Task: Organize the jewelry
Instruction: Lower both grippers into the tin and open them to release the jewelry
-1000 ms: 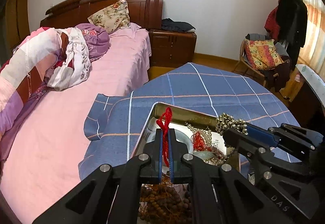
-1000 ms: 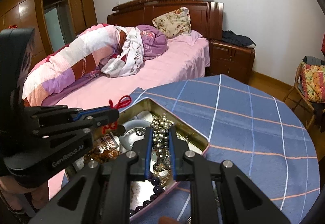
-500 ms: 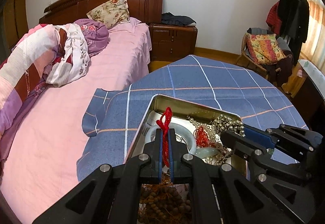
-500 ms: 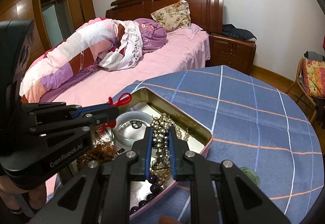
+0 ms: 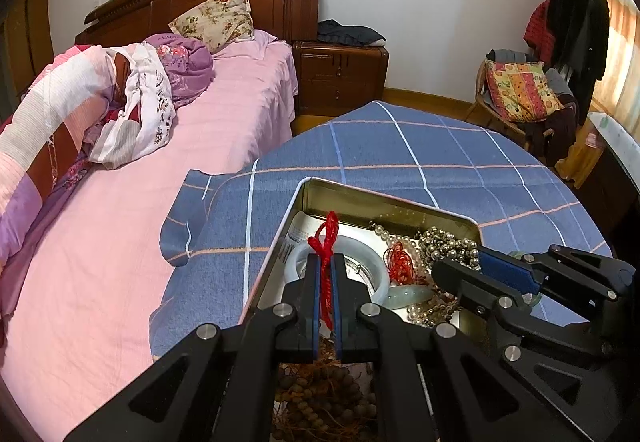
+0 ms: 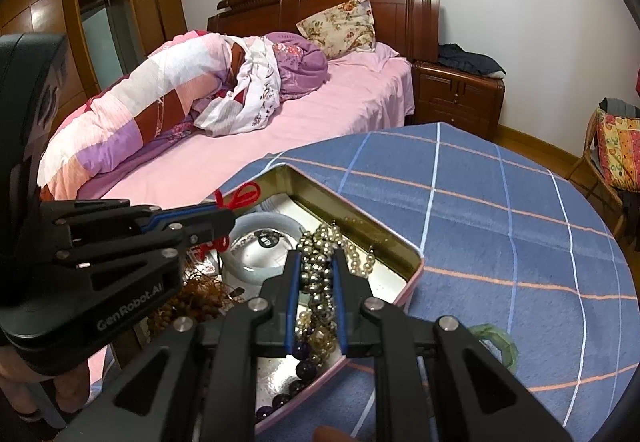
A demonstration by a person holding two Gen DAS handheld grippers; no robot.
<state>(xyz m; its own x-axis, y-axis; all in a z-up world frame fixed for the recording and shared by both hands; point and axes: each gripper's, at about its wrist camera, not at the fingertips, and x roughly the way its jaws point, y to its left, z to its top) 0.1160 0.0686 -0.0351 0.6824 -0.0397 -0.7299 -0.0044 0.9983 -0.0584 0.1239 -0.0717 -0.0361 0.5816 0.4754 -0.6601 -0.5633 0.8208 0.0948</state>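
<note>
An open metal tin (image 5: 384,201) (image 6: 352,209) sits on the blue checked tablecloth, full of jewelry. My left gripper (image 5: 327,262) (image 6: 224,211) is shut on a red cord (image 5: 326,238) (image 6: 240,195) and holds it over a pale jade bangle (image 5: 376,266) (image 6: 248,226) in the tin. My right gripper (image 6: 315,262) (image 5: 452,266) is shut on a silver bead necklace (image 6: 320,262) (image 5: 448,246) above the tin. Pearls (image 5: 396,240), another red cord (image 5: 398,262), brown wooden beads (image 5: 320,394) and dark purple beads (image 6: 300,362) lie in the tin.
A green jade bangle (image 6: 496,342) lies on the tablecloth (image 6: 500,209) right of the tin. A pink bed (image 5: 120,222) with bedding stands close at the left of the table. A nightstand (image 5: 340,77) and a chair with clothes (image 5: 520,97) stand beyond.
Both grippers have come lower over the tin with their loads still held. The green bangle on the cloth has come into the right wrist view.
</note>
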